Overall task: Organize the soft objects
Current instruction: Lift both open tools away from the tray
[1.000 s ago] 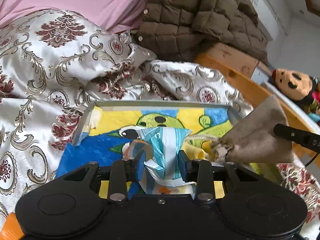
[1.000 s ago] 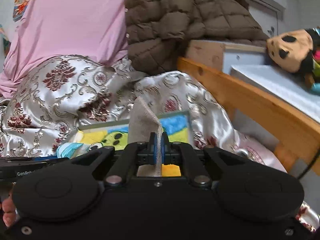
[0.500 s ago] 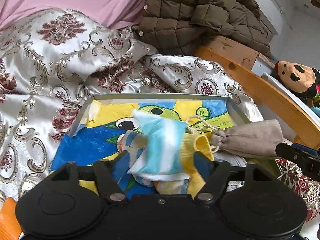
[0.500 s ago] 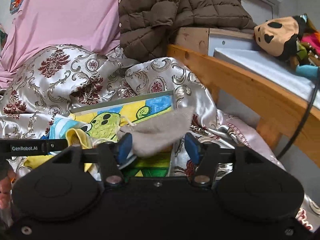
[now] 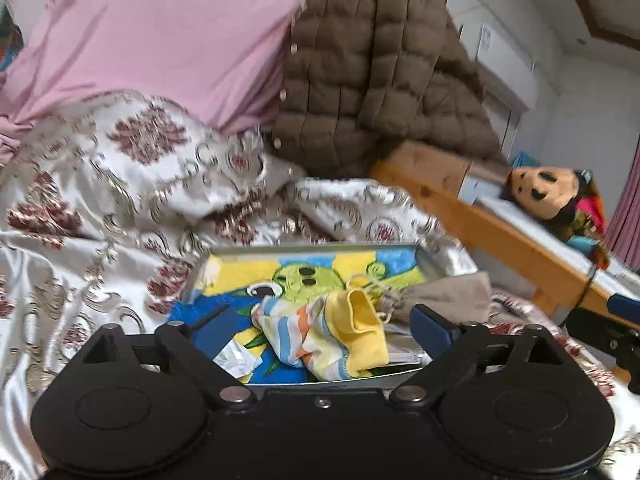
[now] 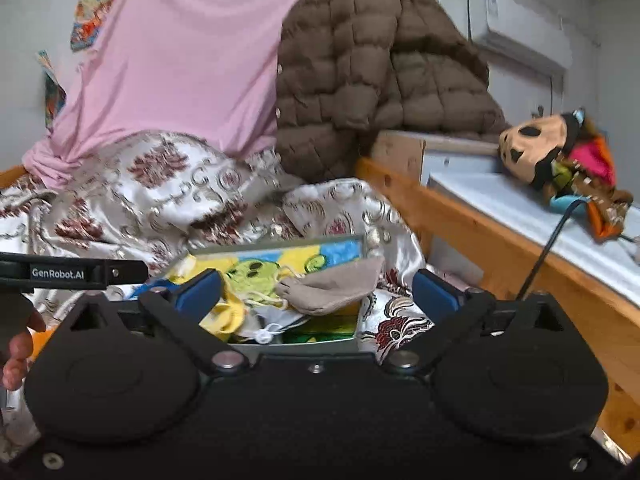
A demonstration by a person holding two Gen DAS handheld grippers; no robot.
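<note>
My left fingers [image 5: 214, 328] stand wide apart with nothing between them, so the left gripper [image 5: 322, 326] hangs empty over the near edge of the tray [image 5: 426, 266]. In this view the striped cloth [image 5: 316, 334] lies bunched in the tray's near half, and the drawstring pouch [image 5: 448, 294] rests across the tray's right rim, its tied neck toward the cloth. The tray sits on the patterned bedspread [image 5: 100, 208], with a brown jacket [image 5: 380, 92] piled behind it.

From the right wrist, my right fingers [image 6: 434, 290] are also spread wide and grip nothing; the right gripper [image 6: 318, 292] hovers just short of the tray [image 6: 362, 246]. The drawstring pouch [image 6: 336, 286] lies on the tray's right side, partly over its rim. A stuffed doll [image 6: 536, 146] lies on the white ledge [image 6: 500, 204] beyond the wooden bed rail [image 6: 460, 220].
</note>
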